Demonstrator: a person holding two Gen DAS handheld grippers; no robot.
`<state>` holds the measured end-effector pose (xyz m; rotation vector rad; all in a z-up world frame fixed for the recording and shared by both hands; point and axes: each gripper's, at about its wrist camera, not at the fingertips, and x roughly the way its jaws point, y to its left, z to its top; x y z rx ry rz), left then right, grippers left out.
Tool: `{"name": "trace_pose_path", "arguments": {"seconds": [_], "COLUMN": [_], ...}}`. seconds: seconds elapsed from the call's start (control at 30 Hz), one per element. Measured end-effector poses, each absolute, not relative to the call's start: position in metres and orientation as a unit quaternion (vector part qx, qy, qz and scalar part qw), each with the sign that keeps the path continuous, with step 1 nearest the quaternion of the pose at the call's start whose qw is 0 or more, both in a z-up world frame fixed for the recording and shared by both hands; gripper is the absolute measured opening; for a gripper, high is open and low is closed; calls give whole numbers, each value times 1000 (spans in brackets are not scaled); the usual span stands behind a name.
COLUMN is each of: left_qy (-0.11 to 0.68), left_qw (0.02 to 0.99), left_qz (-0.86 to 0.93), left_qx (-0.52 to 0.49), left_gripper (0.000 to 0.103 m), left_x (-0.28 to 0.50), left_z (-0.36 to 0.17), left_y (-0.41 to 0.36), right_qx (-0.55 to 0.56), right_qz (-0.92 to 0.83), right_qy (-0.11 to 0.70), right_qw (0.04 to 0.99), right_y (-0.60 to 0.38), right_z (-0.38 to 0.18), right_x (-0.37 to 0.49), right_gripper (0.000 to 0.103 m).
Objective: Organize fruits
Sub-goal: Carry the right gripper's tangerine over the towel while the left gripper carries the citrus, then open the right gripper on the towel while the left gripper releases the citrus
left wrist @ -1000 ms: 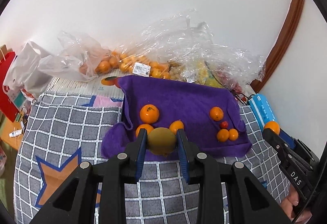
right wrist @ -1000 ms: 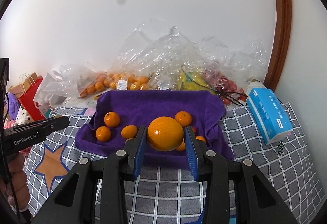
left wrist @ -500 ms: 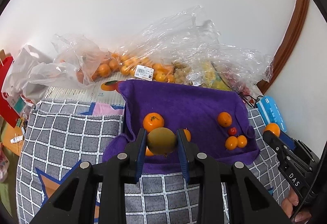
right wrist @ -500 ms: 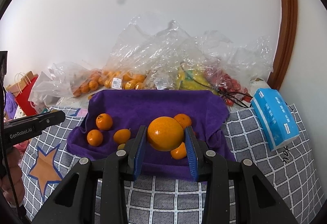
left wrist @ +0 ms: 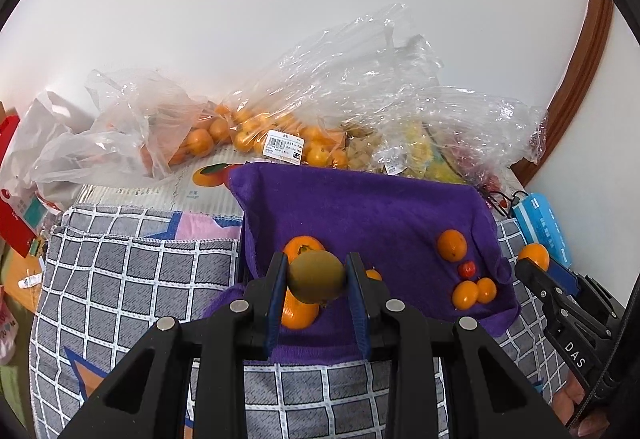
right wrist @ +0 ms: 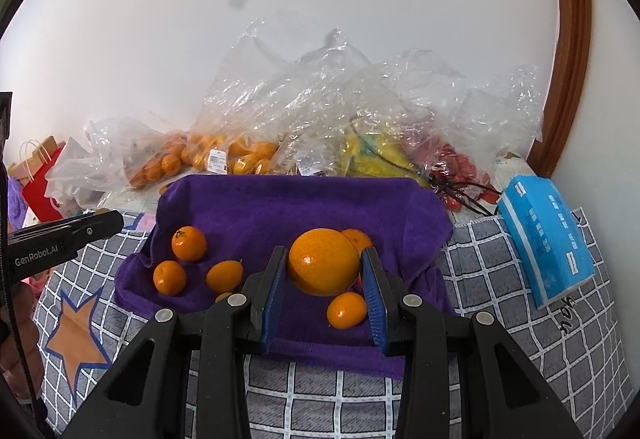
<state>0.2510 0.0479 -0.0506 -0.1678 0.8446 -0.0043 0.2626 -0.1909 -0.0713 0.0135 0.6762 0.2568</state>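
Note:
My left gripper (left wrist: 317, 271) is shut on a brown-green kiwi (left wrist: 317, 277), held above the near left part of a purple towel (left wrist: 360, 207). Under it lie tangerines (left wrist: 299, 309). On the towel's right sit an orange fruit (left wrist: 451, 245), a small red tomato (left wrist: 466, 269) and two kumquats (left wrist: 465, 294). My right gripper (right wrist: 324, 267) is shut on a large orange (right wrist: 323, 261) over the towel (right wrist: 280, 207), with a kumquat (right wrist: 346, 310) below it and tangerines (right wrist: 189, 243) to the left. The other gripper shows at each view's edge.
Clear plastic bags of oranges (left wrist: 240, 135) and other fruit (right wrist: 380, 151) are piled against the white wall behind the towel. A blue tissue pack (right wrist: 544, 235) lies at the right on the checked grey cloth (right wrist: 500, 279). Red paper bags (left wrist: 16, 207) stand at the left.
Both grippers have moved forward and slightly down toward the purple towel, each keeping its fruit; the towel and bags appear nearer and lower in view.

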Motion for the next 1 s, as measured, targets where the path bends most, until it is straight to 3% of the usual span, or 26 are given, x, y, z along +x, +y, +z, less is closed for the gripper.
{"name": "trace_pose_path", "arguments": {"seconds": [1.0], "left_qy": [449], "left_qw": [889], "left_qz": [-10], "left_qx": [-88], "left_gripper": [28], "left_x": [314], "left_z": [-96], "left_y": [49], "right_qx": [3], "right_qz": [147], "right_qy": [391], "right_qw": [909], "right_y": [-172], "right_z": [-135], "right_x": [326], "right_gripper": [37]}}
